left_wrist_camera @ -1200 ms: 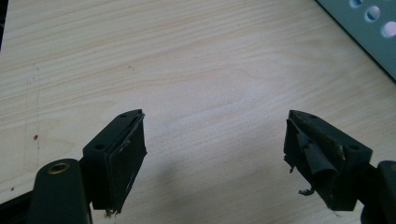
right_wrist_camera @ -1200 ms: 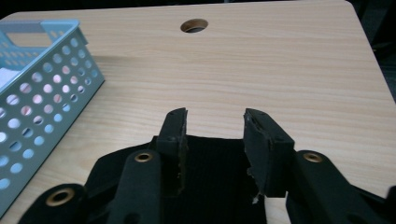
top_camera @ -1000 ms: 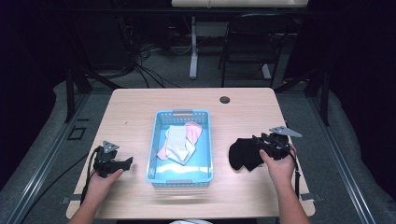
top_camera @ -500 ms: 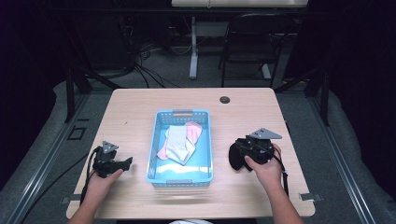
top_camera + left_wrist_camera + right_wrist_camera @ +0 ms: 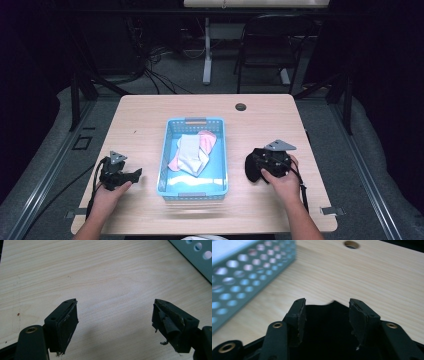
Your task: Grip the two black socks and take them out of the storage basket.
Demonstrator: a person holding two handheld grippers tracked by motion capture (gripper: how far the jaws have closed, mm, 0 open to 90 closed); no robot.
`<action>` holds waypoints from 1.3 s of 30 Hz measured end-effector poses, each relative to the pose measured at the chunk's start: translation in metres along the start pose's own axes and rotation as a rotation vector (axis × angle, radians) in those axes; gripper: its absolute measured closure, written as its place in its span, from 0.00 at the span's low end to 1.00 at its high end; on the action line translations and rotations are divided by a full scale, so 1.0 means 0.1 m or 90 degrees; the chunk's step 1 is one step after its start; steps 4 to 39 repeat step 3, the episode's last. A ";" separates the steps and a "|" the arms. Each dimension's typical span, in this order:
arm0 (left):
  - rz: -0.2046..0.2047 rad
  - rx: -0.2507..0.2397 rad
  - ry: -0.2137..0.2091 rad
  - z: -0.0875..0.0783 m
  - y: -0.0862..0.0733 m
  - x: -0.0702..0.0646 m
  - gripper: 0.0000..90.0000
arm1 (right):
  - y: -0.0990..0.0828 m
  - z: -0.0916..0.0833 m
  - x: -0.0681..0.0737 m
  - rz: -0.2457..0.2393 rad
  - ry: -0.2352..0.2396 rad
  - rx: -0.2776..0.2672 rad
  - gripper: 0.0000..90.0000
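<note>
- A black cloth (image 5: 251,169) lies crumpled on the wooden table (image 5: 150,115), to the right of the basket and apart from it; in the right gripper view the same black cloth (image 5: 324,322) spreads on the tabletop between and beneath the two jaws, its far edge ending just past their tips
- The right gripper (image 5: 264,167) sits at the right edge of that cloth, held in the person's right hand (image 5: 281,181), with its grey three-cornered plate on top; its jaws have just been opening and now stand apart, the pads clear of the fabric, so the cloth is between them but not pinched
- A light blue perforated plastic basket (image 5: 165,165) stands in the middle of the table; inside it lie a white cloth (image 5: 189,150) and a pink cloth (image 5: 207,140), the white one partly over the pink
- The left gripper (image 5: 131,175) rests on the table to the left of the basket, held in the left hand (image 5: 109,192); in the left gripper view its jaws are spread wide over bare wood with nothing between them; the pad (image 5: 170,323) on one jaw is torn and frayed
- A small round dark grommet hole (image 5: 241,107) sits near the far edge of the table
- Beyond the table, on the dim floor, a black chair (image 5: 265,55) and trailing cables (image 5: 155,75)
</note>
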State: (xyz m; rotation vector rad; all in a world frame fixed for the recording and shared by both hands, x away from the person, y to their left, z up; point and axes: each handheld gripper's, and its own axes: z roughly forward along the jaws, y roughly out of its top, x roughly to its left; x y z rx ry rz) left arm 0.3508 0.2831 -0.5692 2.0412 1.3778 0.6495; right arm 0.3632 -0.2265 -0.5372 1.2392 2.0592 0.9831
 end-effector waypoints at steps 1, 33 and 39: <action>0.000 0.000 0.000 0.00 0.00 0.00 0.23 | -0.03 0.02 -0.14 0.026 -0.030 0.009 0.50; 0.000 0.001 0.000 0.00 0.00 0.00 0.23 | -0.05 0.02 -0.22 0.048 -0.044 0.018 0.50; 0.000 0.001 0.000 0.00 0.00 0.00 0.23 | -0.05 0.02 -0.22 0.048 -0.044 0.018 0.50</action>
